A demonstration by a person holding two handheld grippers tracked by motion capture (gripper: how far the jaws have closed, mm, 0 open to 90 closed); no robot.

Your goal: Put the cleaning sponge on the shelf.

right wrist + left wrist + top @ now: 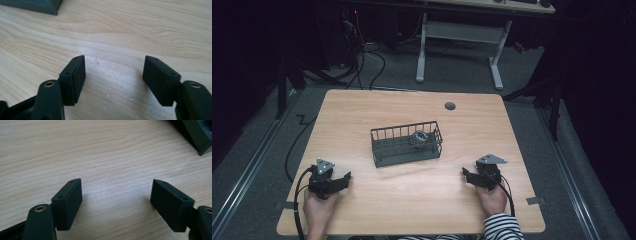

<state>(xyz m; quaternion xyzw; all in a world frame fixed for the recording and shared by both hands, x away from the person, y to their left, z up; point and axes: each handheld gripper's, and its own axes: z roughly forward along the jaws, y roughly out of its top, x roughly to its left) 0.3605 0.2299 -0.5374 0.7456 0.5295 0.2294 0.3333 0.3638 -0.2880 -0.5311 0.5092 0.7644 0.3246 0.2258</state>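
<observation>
A dark wire basket (384, 151) stands at the middle of the wooden table (362, 110). Inside its right half lies a small silvery ball-like object (419, 138); I cannot tell what it is. My left gripper (345, 178) rests on the table at the near left, held in a hand, pointing right toward the basket. It is open, with bare wood between its pads (68, 202). My right gripper (465, 174) rests at the near right, pointing left, also open with nothing between its pads (75, 77). A corner of the basket (200, 137) (32, 6) shows in each gripper view.
A round cable grommet (450, 106) sits near the table's far edge. Behind the table stands a white-legged desk (459, 35), with cables (362, 60) on the floor. A striped sleeve (504, 227) comes in at the bottom right.
</observation>
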